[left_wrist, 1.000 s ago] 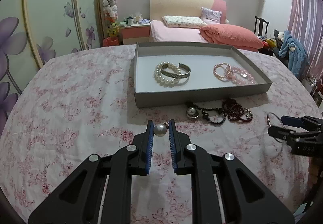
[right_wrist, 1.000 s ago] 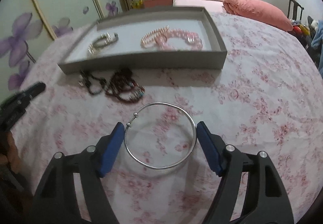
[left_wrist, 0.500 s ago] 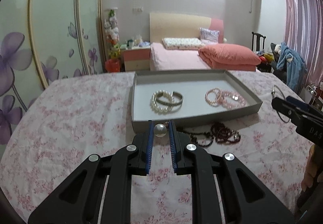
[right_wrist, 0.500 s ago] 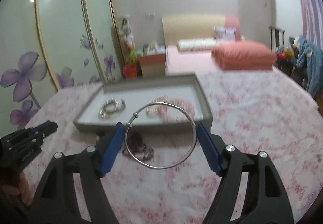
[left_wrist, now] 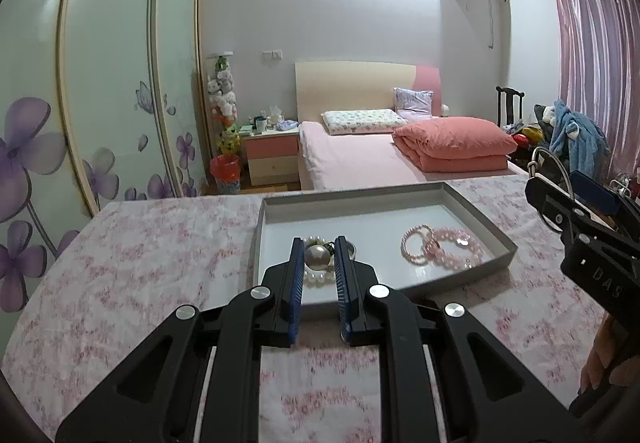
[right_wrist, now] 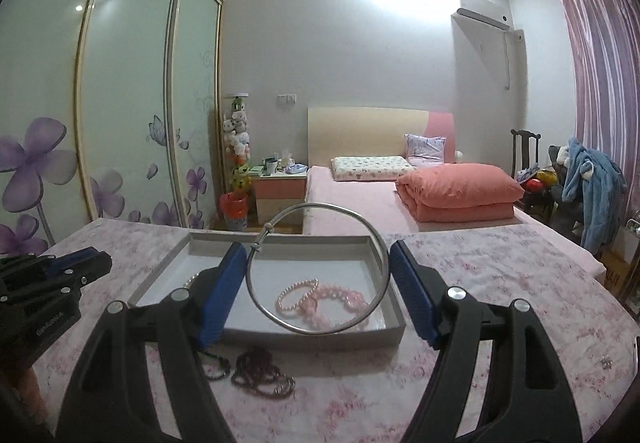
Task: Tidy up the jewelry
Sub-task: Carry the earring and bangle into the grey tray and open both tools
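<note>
My left gripper [left_wrist: 318, 257] is shut on a large pearl [left_wrist: 317, 258] and holds it above the near left part of the grey tray [left_wrist: 476, 209]. My right gripper [right_wrist: 318, 279] is shut on a thin silver bangle [right_wrist: 379, 243], held up in front of the tray [right_wrist: 320, 331]. The tray holds pink bead bracelets [right_wrist: 320, 301], also seen in the left wrist view [left_wrist: 438, 249], and a white pearl bracelet [left_wrist: 314, 277] partly hidden behind my left fingers. Dark bead necklaces [right_wrist: 256, 373] lie on the floral cloth before the tray.
The floral tablecloth [left_wrist: 140, 255] covers the table around the tray. Behind it stand a bed with a folded salmon quilt [left_wrist: 452, 145], a nightstand [left_wrist: 272, 159], sliding wardrobe doors [left_wrist: 112, 103] on the left and a chair with clothes [right_wrist: 580, 179] on the right.
Both grippers have risen and tilted up with their loads. The left one has moved forward over the tray's near edge with the pearl. The right one holds the bangle nearer the tray.
</note>
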`<state>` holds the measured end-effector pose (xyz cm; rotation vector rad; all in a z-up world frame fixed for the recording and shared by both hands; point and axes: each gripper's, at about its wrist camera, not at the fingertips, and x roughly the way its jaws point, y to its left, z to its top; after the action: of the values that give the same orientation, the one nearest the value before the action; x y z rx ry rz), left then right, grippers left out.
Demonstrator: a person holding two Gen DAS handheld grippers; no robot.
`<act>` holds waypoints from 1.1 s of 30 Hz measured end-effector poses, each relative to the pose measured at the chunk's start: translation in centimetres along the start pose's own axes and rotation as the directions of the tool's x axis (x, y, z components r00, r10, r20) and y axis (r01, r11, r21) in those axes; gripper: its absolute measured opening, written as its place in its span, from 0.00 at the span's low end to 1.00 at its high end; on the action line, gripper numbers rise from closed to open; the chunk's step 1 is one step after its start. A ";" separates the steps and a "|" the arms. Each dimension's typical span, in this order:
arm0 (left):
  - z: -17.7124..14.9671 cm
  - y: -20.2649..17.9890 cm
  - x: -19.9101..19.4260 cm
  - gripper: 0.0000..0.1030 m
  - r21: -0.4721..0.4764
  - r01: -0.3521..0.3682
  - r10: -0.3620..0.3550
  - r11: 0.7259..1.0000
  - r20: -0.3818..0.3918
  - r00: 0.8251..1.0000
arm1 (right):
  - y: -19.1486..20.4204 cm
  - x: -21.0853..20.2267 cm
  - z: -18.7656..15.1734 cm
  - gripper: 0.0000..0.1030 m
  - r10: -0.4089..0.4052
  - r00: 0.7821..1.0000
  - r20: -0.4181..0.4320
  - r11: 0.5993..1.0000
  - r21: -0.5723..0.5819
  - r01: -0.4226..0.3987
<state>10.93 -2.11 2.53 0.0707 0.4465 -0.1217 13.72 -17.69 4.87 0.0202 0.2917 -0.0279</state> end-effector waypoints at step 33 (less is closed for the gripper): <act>1.0 -0.1 13.8 0.16 -0.038 0.026 -0.033 0.999 -0.171 0.985 | -0.3 16.8 -1.7 0.70 0.063 0.946 -0.319 0.994 0.103 -0.031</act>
<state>23.73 -3.73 -2.58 0.0393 0.6219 -0.1372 29.30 -18.40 -1.62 0.1286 0.6172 0.0093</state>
